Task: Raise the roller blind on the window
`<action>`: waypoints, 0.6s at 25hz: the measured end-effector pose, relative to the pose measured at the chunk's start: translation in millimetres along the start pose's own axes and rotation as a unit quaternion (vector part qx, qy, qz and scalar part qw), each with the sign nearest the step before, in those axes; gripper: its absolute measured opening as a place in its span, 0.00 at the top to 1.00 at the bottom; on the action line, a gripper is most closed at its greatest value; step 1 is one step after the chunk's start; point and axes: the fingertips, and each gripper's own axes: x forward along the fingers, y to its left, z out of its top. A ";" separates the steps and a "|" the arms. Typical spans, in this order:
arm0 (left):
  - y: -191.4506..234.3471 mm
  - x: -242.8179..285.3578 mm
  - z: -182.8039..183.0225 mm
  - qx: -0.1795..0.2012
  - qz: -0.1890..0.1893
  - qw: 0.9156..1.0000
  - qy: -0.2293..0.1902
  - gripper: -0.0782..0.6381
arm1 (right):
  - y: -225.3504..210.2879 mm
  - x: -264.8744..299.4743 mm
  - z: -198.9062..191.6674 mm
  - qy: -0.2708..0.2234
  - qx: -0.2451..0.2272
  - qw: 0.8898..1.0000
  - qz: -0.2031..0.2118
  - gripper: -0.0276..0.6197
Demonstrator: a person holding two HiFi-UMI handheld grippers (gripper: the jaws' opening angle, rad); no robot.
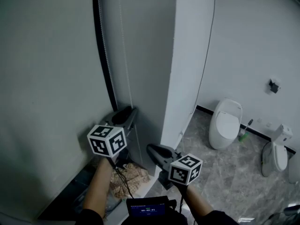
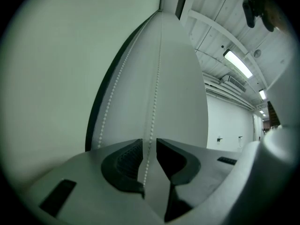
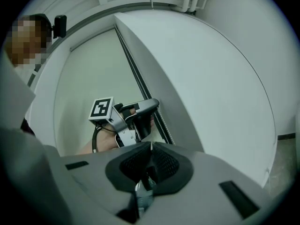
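Observation:
The pale roller blind [image 1: 47, 78] covers the window at the left, edged by a black frame [image 1: 104, 55]. Its white bead chain [image 1: 125, 55] hangs in two strands beside the frame. My left gripper [image 1: 130, 110] is raised to the chain. In the left gripper view one strand of the chain [image 2: 153, 97] runs down through the gap of the left gripper [image 2: 149, 142]; the jaws stand apart and the pads do not press it. The second strand [image 2: 111, 108] hangs free to the left. My right gripper [image 1: 151, 148] is lower and to the right, away from the chain. The right gripper [image 3: 150, 146] is shut, with nothing seen held.
A white wall corner [image 1: 187, 64] juts out right of the chain. Beyond it, on the marble floor, stand a toilet [image 1: 226, 123], a green brush [image 1: 243, 133] and a second toilet [image 1: 277, 153]. Rubble [image 1: 133, 175] lies under the window. A small screen device [image 1: 147, 206] hangs at my chest.

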 end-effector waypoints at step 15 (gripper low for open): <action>-2.0 -11.8 -13.9 -0.002 0.020 1.000 0.015 0.88 | 3.1 -6.4 0.6 0.004 0.006 1.000 0.013 0.93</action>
